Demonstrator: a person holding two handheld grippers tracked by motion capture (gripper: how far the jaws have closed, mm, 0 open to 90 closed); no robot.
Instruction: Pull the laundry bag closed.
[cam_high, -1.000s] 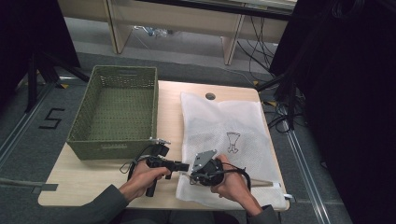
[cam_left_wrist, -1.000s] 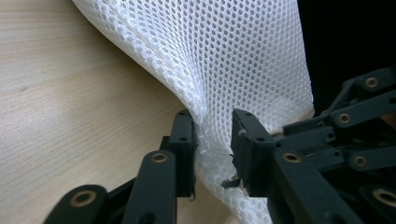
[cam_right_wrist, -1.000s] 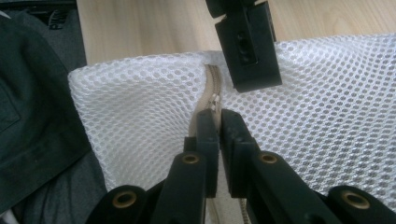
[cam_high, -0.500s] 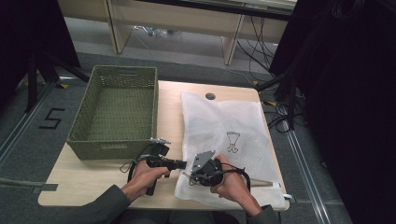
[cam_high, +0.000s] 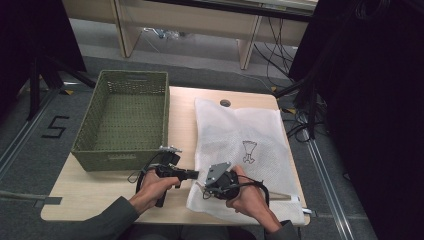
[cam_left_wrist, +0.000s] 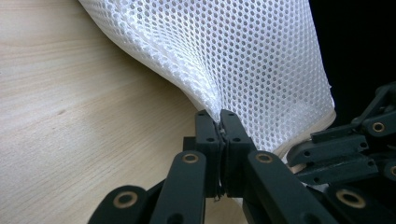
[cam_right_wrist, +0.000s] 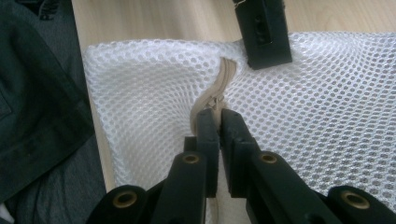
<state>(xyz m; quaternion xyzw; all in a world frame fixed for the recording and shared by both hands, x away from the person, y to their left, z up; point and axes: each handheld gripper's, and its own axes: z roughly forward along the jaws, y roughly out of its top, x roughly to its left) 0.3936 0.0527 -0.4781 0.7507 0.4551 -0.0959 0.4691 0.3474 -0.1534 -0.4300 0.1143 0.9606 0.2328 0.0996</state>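
Observation:
A white mesh bag lies flat on the right half of the wooden table. My left gripper reaches in from the left to the bag's near left corner. In the left gripper view it is shut on a raised fold of the mesh bag. My right gripper sits beside it at the same corner. In the right gripper view it is shut on the pull of the beige zipper, which runs along the mesh bag edge. The left gripper's jaws come in at the top there.
An empty green woven basket stands on the left half of the table. The bag carries a small dark goblet-like print. A round cable hole sits at the table's far edge. Desk legs and cables lie on the floor beyond.

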